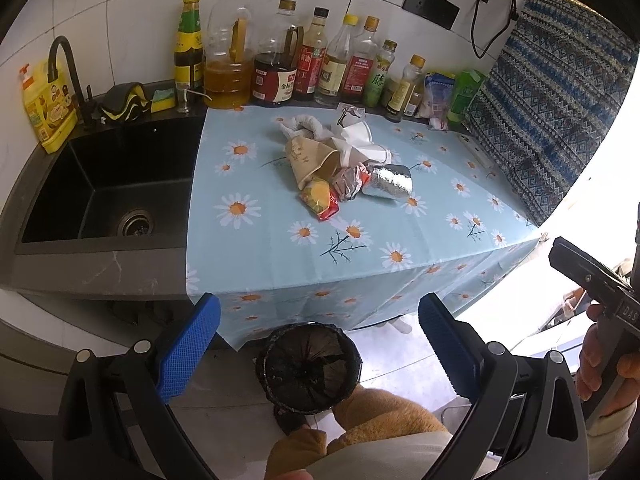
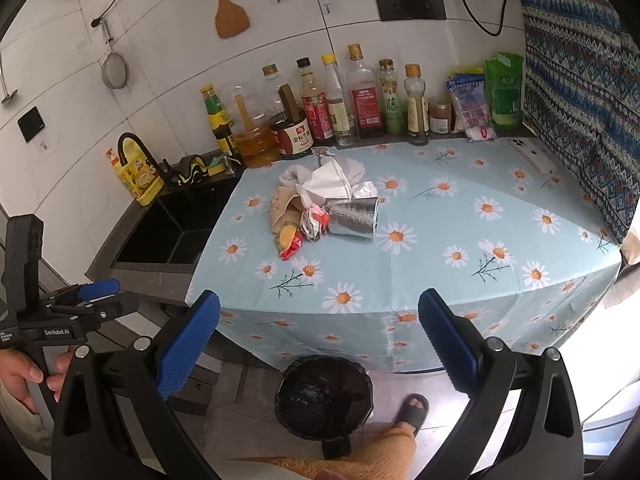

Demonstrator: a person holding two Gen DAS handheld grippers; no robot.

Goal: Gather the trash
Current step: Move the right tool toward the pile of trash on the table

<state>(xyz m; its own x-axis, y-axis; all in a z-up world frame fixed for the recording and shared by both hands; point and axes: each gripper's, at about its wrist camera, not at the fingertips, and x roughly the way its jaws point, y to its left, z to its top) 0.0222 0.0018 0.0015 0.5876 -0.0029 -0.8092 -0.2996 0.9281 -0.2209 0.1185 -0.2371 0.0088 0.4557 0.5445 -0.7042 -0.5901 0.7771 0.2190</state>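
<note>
Ahead of my left claw [image 1: 319,332] with its blue textured pads, I see a pale blue cloth [image 1: 360,248] printed with white, orange-centred daisies. On it beyond the claw lie a shiny silver foil pack [image 1: 390,181], a yellow-and-red wrapper [image 1: 319,198], a tan paper bag [image 1: 308,158] and white tissue [image 1: 356,136]. Left of the claw the sink [image 1: 108,192] is black (matte, I think). Below it sits a bin [image 1: 308,366] with a black liner. To its right hangs blue zigzag-patterned fabric [image 1: 552,96].

Home kitchen: sink [image 1: 108,196], faucet [image 1: 66,68], condiment bottles [image 2: 320,104].
</note>
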